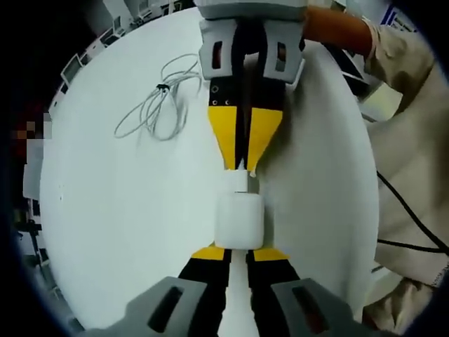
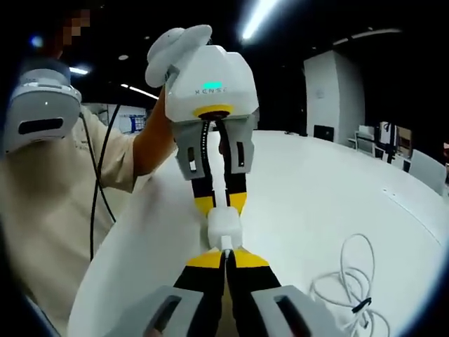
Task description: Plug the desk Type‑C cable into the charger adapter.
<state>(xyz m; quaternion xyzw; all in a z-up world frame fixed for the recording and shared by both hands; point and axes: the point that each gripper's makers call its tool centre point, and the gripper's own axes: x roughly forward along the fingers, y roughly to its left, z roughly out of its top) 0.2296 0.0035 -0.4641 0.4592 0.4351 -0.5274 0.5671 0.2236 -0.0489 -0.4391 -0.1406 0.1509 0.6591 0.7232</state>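
Above the table (image 1: 105, 210), the left gripper (image 1: 238, 251), fingers clamped on the charger adapter (image 1: 238, 221), faces the right gripper (image 1: 245, 165), fingers pinching the cable plug (image 1: 240, 181) end-on against its port.

Yellow-black tongs (image 1: 241, 258), white housing, seemingly beige sleeve (image 2: 49, 203)

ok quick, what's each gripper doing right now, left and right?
Left gripper: shut on the white charger adapter.
Right gripper: shut on the Type-C cable plug, which meets the adapter.
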